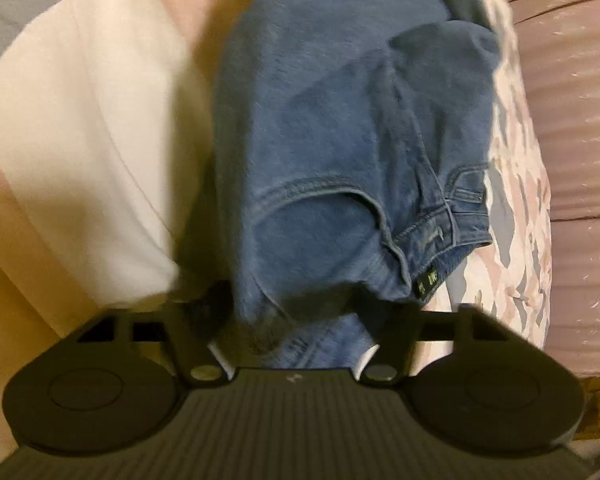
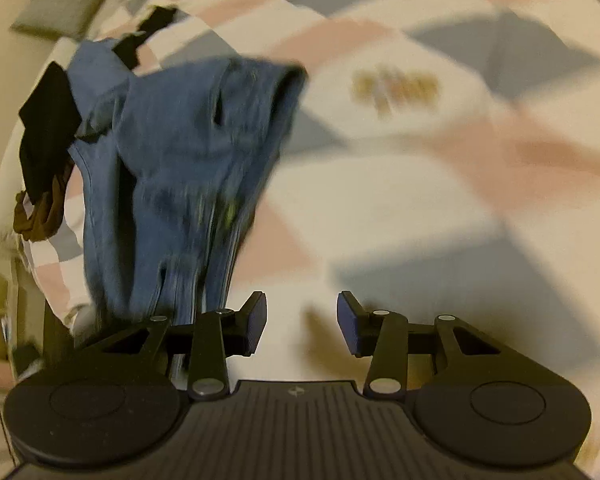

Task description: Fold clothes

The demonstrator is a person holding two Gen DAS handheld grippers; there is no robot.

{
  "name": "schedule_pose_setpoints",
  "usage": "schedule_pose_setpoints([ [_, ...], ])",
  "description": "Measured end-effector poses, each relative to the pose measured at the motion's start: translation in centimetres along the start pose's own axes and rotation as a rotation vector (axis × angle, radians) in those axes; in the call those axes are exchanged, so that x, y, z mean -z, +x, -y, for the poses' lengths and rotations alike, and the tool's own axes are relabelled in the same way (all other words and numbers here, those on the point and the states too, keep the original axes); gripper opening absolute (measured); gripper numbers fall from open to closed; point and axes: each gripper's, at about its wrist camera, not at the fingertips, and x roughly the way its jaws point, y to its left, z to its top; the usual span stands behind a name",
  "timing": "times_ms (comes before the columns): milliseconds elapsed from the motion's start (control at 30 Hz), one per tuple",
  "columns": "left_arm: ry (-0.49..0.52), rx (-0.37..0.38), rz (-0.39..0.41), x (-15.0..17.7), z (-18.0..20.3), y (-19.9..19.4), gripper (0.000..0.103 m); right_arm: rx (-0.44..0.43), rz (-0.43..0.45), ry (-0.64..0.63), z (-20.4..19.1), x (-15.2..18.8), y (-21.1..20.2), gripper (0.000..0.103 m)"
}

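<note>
Jeans (image 1: 340, 140), blue denim: bunched, hanging from left gripper (image 1: 296, 336), whose fingers are pinched on the fabric, above patchwork bedspread (image 2: 420, 160). Right gripper (image 2: 302, 322): fingers apart, holding nothing, just beside the denim. White garment (image 1: 84, 128) beside jeans.

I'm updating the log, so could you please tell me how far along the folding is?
Nothing looks folded yet. In hand: the left gripper is shut on the blue denim jeans, which hang bunched above the pink, grey and white checked bedspread. The right gripper is open and empty. Left: laying them flat, folding, and dark garments beyond.
</note>
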Motion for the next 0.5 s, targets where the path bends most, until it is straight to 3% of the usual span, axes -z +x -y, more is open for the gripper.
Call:
schedule_pose_setpoints([
  [33,-0.007,0.021,0.009,0.1,-0.1,0.2,0.023,-0.022,0.012,-0.033,0.4,-2.2,0.9,0.044],
  [67,-0.029,0.022,0.019,0.1,-0.4,0.0,0.005,-0.043,0.026,-0.048,0.7,-4.4,1.9,0.044],
  [167,-0.031,0.062,0.046,0.1,-1.1,-1.0,0.006,-0.117,0.073,-0.010,2.1,-10.5,5.0,0.061],
  [267,0.043,0.108,0.069,0.0,-1.7,-2.7,0.006,-0.193,0.094,0.090,3.5,-14.3,8.4,0.065],
  [367,0.035,0.130,0.064,-0.6,-2.0,-2.7,0.007,-0.160,0.094,0.125,4.7,-15.6,11.3,0.068],
  [433,0.023,0.120,0.054,-0.8,-2.5,-2.2,0.007,-0.208,0.114,0.165,5.6,-15.4,12.4,0.070],
  [500,-0.012,0.130,0.050,-0.8,-3.2,-1.6,0.010,-0.287,0.076,0.151,5.3,-15.3,13.2,0.071],
])
